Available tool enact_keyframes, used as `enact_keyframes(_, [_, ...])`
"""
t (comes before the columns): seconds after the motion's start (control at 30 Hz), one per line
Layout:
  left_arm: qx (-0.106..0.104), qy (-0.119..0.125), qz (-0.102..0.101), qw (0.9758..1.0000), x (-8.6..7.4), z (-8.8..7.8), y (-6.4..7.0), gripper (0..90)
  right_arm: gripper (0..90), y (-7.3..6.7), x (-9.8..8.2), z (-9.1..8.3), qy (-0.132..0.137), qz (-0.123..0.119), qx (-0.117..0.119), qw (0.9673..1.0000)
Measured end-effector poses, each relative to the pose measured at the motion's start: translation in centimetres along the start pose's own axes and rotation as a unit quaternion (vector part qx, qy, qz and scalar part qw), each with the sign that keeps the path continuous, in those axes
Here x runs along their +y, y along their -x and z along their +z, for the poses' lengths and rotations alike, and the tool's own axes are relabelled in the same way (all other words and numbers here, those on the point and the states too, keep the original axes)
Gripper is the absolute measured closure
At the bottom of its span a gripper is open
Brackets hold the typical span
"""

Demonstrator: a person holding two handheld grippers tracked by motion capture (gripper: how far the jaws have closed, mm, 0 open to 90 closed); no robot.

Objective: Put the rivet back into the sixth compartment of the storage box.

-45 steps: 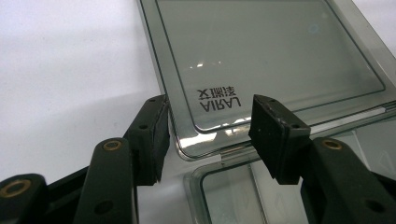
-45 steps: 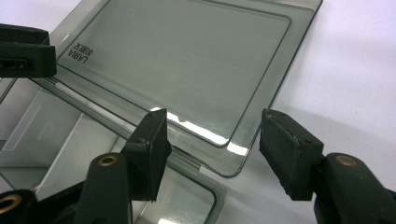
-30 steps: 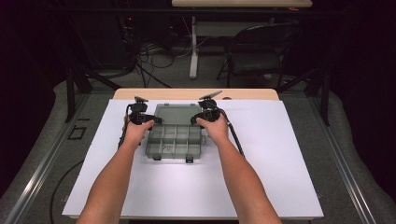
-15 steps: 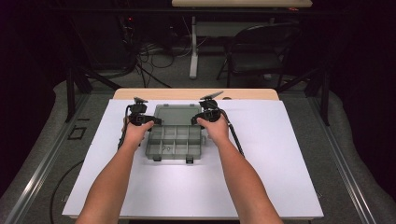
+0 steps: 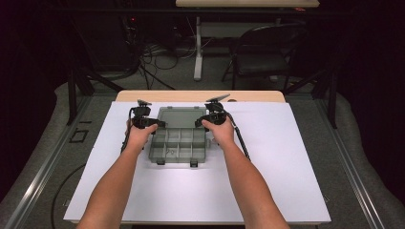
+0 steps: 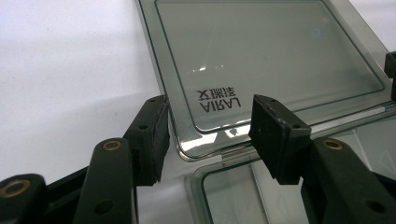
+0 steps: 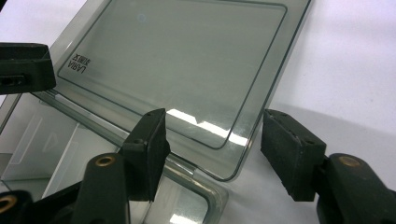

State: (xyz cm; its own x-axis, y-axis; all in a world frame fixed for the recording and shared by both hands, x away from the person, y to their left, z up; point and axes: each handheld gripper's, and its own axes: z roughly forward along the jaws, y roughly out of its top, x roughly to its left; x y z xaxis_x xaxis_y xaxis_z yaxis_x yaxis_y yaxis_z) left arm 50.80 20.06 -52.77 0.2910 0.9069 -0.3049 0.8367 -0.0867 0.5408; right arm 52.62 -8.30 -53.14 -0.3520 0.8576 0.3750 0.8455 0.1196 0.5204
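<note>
A smoky clear compartment box lies open on the white sheet, its lid folded flat on the far side. My left gripper is at the lid's left hinge corner. In the left gripper view it stands open, straddling that corner of the lid without pressing it. My right gripper is at the lid's right hinge corner. In the right gripper view it is open and its jaws have just been opening, with the lid's corner between them and untouched. The compartments look empty.
The white sheet covers a wooden table and leaves wide room around the box. Two latches stick out at the box's near edge. Beyond the table are a dark chair, a table leg and floor cables.
</note>
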Motion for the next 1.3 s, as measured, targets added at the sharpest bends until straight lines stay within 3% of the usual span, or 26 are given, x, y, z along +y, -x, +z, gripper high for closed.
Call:
enact_keyframes(0.4, [-0.001, 0.002, 0.005, 1.0000, 0.0, 0.0, 0.0, 46.1, 37.7, 0.1, -0.1, 0.7, -0.001, 0.009, -0.005, 1.0000])
enact_keyframes(0.73, [-0.005, 0.003, 0.005, 1.0000, 0.0, 0.4, -0.2, 44.2, 37.4, 0.5, -0.1, 1.2, 0.002, 0.018, 0.008, 0.9998])
enact_keyframes(1.13, [-0.018, 0.000, -0.015, 0.9997, 0.3, 1.0, -0.6, 43.7, 38.1, 0.6, -0.1, 1.3, 0.004, 0.008, 0.008, 0.9999])
enact_keyframes(1.3, [-0.018, 0.002, -0.013, 0.9997, 0.6, 1.0, -0.7, 43.5, 39.3, 0.6, -0.1, 1.2, 0.006, 0.000, 0.006, 1.0000])
